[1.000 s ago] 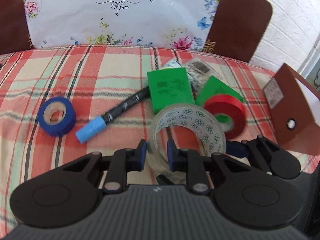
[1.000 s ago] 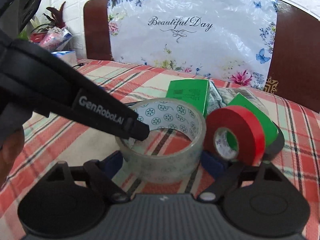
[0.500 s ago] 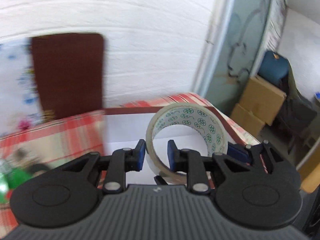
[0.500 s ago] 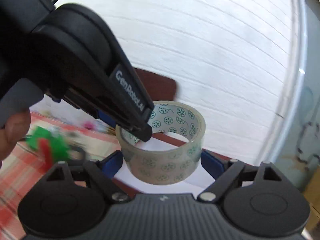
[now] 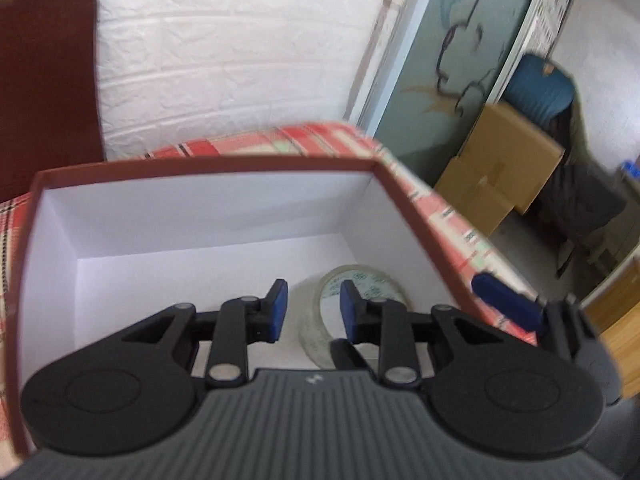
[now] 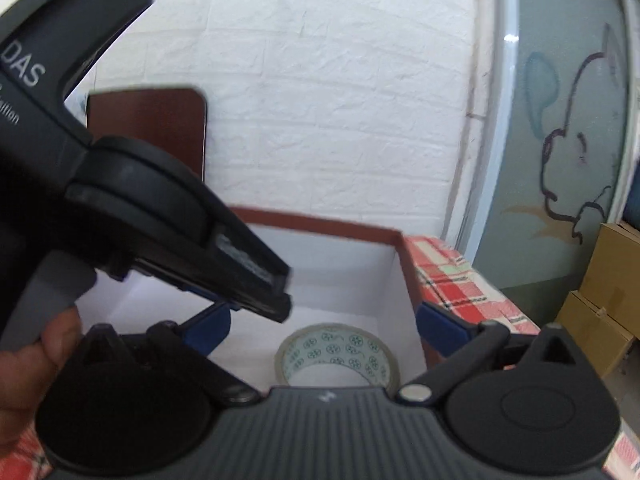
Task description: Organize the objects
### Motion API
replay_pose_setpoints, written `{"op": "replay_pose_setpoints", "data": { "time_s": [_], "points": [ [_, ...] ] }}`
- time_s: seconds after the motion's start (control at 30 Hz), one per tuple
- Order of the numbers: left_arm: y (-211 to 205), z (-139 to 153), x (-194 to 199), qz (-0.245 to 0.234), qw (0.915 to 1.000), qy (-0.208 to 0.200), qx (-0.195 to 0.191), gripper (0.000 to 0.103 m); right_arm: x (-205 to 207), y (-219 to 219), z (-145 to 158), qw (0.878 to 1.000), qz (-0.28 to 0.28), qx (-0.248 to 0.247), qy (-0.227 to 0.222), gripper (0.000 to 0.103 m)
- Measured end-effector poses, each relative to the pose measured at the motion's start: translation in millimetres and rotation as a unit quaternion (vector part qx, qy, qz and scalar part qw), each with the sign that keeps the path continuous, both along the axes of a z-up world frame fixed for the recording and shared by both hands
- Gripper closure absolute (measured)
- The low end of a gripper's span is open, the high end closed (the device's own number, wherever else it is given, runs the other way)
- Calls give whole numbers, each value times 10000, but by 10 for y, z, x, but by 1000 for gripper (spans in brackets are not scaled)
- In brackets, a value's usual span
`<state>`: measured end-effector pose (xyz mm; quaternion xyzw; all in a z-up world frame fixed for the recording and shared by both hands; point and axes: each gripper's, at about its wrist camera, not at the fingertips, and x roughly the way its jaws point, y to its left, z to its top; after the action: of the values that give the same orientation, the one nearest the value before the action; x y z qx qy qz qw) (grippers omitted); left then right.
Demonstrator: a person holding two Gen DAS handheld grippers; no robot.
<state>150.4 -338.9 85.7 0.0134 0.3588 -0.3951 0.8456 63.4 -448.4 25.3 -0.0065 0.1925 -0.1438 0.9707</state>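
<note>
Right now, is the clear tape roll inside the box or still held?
Inside: the tape roll lies on the box floor, both grippers open above it.

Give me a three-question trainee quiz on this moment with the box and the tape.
1. True or false: the clear tape roll lies on the floor of the box.
2. The left gripper is: A) shut on the tape, B) open above the tape, C) out of view.
3. Fill in: the box's inner walls are ____.

Key: 1 true. 2 B; its fingers stand apart with nothing between them. 3 white. The right gripper is open too, spread wide above the roll.
</note>
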Motion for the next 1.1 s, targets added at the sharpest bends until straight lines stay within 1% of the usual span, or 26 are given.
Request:
{"op": "replay_pose_setpoints", "data": {
  "time_s": [0.03, 0.07, 0.13, 0.17, 0.23, 0.27, 0.3, 0.33, 0.4, 0.43, 0.47, 0.5, 0.53, 0.6, 0.7, 0.77, 0.83, 0.9, 0.93, 0.97, 1.03, 1.1],
  "points": [
    [157, 85, -61, 12, 9998, -81, -167, 72, 27, -24, 79, 9996, -7, 56, -265, 0],
    [304, 160, -137, 14, 9994, -210, -276, 72, -92, 27, 97, 9987, 0, 104, -509, 0],
    [657, 249, -281, 91, 9981, -450, -398, 71, -415, 114, 111, 9926, 152, 331, -1162, 0],
    [858, 259, -341, 149, 9975, -519, -453, 70, -560, 186, 88, 9871, 232, 411, -1530, 0],
    [1288, 188, -429, 350, 9968, -536, -473, 59, -857, 350, 57, 9725, 502, 508, -2218, 0],
    [1494, 110, -449, 516, 9965, -520, -397, 58, -1005, 441, 108, 9630, 720, 558, -2536, 0],
    [1696, 1, -450, 733, 9957, -520, -233, 58, -1084, 530, 135, 9572, 881, 546, -2703, 0],
    [1883, -101, -447, 980, 9939, -507, -21, 58, -1090, 610, 167, 9580, 945, 497, -2663, 0],
    [2284, -390, -400, 1574, 9859, -395, 406, 58, -1012, 810, 238, 9662, 1099, 442, -2288, 0],
    [2467, -513, -377, 1825, 9810, -332, 575, 59, -913, 889, 255, 9703, 1240, 523, -2008, 0],
    [2670, -637, -344, 2148, 9733, -226, 771, 59, -779, 1054, 175, 9738, 1430, 614, -1657, 0],
    [2853, -738, -314, 2418, 9662, -114, 889, 59, -666, 1170, 147, 9766, 1561, 673, -1318, 0],
    [3068, -815, -285, 2665, 9595, -10, 912, 59, -559, 1295, 117, 9787, 1660, 695, -991, 0],
    [3421, -906, -249, 3071, 9475, 131, 884, 59, -381, 1547, -26, 9778, 1907, 729, -462, 0],
    [3773, -959, -220, 3548, 9294, 151, 1003, 58, -174, 1862, -272, 9706, 2251, 840, 115, 0],
    [3933, -955, -220, 3757, 9208, 91, 1043, 58, -109, 2057, -420, 9669, 2383, 824, 386, 4],
    [4061, -972, -213, 3874, 9157, 40, 1069, 58, -43, 2220, -431, 9636, 2474, 820, 594, 20],
    [4151, -994, -215, 3935, 9129, -12, 1082, 58, 89, 2375, -425, 9610, 2566, 793, 662, 28],
    [4185, -998, -227, 3961, 9116, -44, 1102, 58, 166, 2435, -408, 9617, 2569, 698, 644, 32],
    [4215, -999, -213, 3970, 9113, -53, 1092, 58, 241, 2496, -396, 9627, 2574, 573, 607, 33],
    [4239, -997, -200, 3970, 9120, -20, 1033, 58, 518, 2654, -350, 9633, 2605, 279, 583, 37],
    [4247, -994, -201, 3964, 9126, -8, 1002, 58, 771, 2811, -349, 9625, 2632, 5, 662, 38]
  ]
}}
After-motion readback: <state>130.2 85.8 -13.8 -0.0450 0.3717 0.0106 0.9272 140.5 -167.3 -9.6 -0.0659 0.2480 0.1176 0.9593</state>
